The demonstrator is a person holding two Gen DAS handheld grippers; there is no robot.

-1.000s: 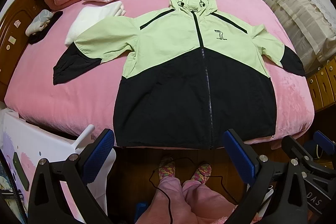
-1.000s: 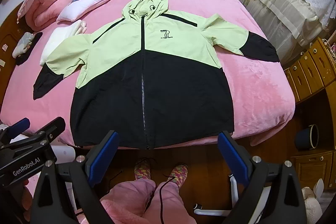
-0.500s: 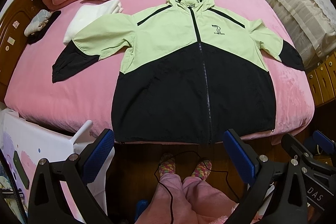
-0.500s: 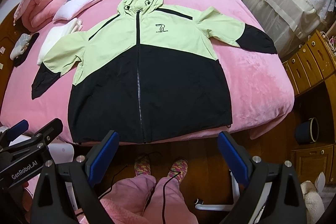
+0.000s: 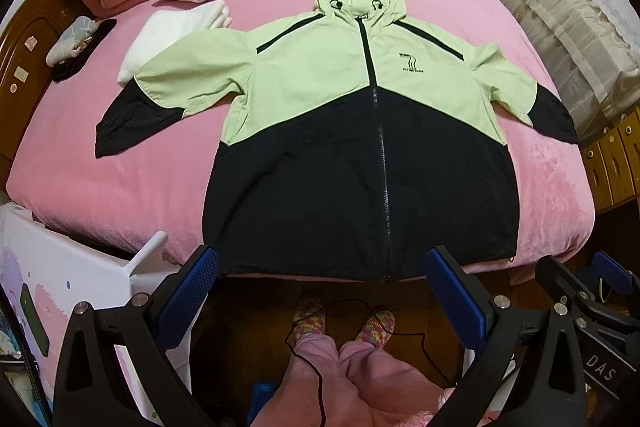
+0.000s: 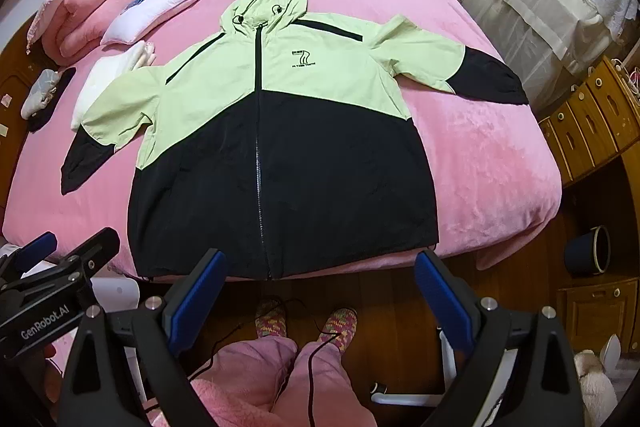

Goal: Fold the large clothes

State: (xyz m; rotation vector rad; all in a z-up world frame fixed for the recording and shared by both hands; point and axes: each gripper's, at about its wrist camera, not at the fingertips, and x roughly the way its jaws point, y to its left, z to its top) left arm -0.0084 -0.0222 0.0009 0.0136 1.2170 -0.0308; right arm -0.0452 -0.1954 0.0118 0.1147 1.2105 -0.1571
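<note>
Hooded jacket [image 5: 360, 147] flat on pink bed [image 5: 120, 187], zipped. Left gripper [image 5: 320, 291] and right gripper [image 6: 320, 287] spread wide, empty, above its hem.

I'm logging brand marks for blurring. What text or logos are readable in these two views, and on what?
"GenRobot.AI": on the left gripper's body, seen from the right wrist.
"DAS": on the right gripper's body, seen from the left wrist; it may be cut off.
Jacket chest logo: a "7"-like mark; the line under it is too small to read.
Pillow print: blurred.
</note>
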